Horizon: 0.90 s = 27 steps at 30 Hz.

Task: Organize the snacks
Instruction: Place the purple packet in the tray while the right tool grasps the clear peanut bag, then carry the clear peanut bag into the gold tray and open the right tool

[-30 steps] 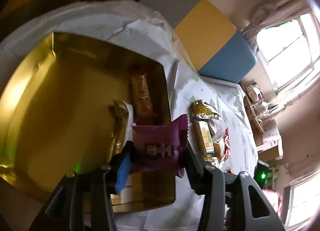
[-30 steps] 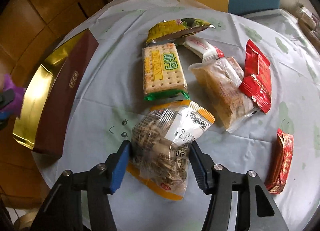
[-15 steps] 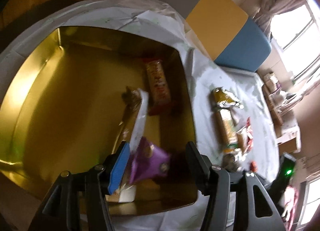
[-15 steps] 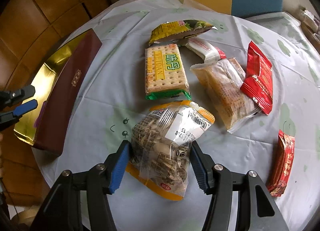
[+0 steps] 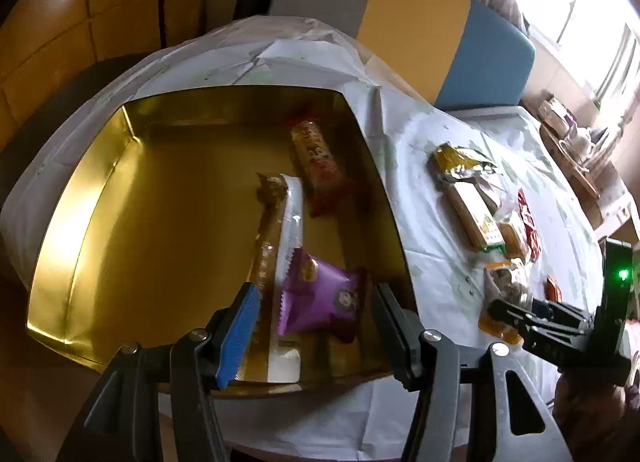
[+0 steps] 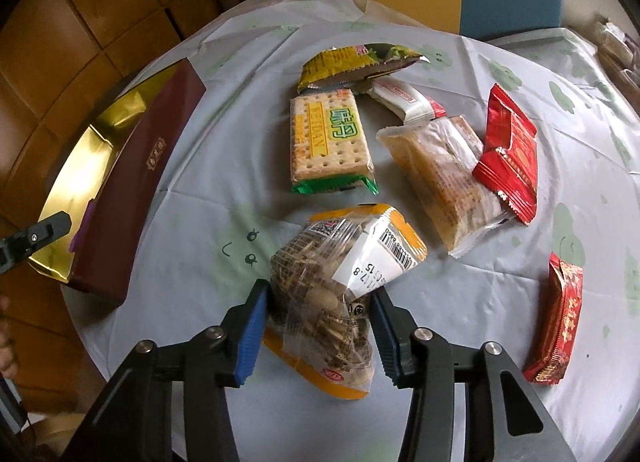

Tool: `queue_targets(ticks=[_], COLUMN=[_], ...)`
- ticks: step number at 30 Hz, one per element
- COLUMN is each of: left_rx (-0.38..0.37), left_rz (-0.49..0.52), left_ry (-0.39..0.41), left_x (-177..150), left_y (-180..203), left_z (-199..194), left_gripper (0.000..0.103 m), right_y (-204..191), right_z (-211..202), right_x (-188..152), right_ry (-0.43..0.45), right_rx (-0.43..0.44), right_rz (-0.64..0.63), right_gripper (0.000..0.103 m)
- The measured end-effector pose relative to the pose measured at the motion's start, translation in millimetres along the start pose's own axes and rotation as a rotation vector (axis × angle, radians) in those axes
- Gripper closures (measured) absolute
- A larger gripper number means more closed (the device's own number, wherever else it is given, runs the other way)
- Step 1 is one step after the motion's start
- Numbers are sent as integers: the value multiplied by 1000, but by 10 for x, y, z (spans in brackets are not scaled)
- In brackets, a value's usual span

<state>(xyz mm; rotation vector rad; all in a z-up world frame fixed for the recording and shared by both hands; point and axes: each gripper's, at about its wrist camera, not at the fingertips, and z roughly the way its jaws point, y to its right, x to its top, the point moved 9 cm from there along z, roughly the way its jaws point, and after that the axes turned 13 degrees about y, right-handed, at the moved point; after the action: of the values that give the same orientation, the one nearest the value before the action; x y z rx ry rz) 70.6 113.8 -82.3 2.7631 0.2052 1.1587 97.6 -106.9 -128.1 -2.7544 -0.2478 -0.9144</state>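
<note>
My left gripper (image 5: 316, 326) is open above the gold-lined box (image 5: 160, 197). The purple snack pack (image 5: 320, 302) lies loose in the box's near right corner, beside a long clear-wrapped bar (image 5: 280, 238) and a red-orange pack (image 5: 320, 161). My right gripper (image 6: 320, 318) is shut on a clear bag of nuts with orange edges (image 6: 344, 286) on the tablecloth. The box shows at the left of the right wrist view (image 6: 132, 181), dark red outside.
On the white tablecloth (image 6: 200, 189) lie a cracker pack (image 6: 328, 141), a yellow-green pouch (image 6: 352, 61), a white bar (image 6: 404, 97), a clear cake pack (image 6: 444, 181) and two red packs (image 6: 508, 153) (image 6: 556, 318). A yellow and blue chair back (image 5: 440, 33) stands behind.
My left gripper opened and let the purple pack drop into the box, then drew back. My right gripper closed tighter on the nut bag.
</note>
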Motion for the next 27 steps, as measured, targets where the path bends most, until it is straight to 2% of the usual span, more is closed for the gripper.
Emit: queue_targets(ticks=[10,19,27], left_rx=[19,25,40], left_rz=[24,-7,-44], left_ry=[15,17,31], left_x=[-16,-13,4], left_y=[-34,-154,-287], left_z=[-27,-7,-19], left_gripper=[44,44,44], right_y=[-35,-26,-179], right_z=[-2,-66,-292], right_x=[-9,-4,124], right_ry=[14,17,63], right_rx=[-17,20,57], right_rz=[-2,66,51], right_gripper=[56,60,60])
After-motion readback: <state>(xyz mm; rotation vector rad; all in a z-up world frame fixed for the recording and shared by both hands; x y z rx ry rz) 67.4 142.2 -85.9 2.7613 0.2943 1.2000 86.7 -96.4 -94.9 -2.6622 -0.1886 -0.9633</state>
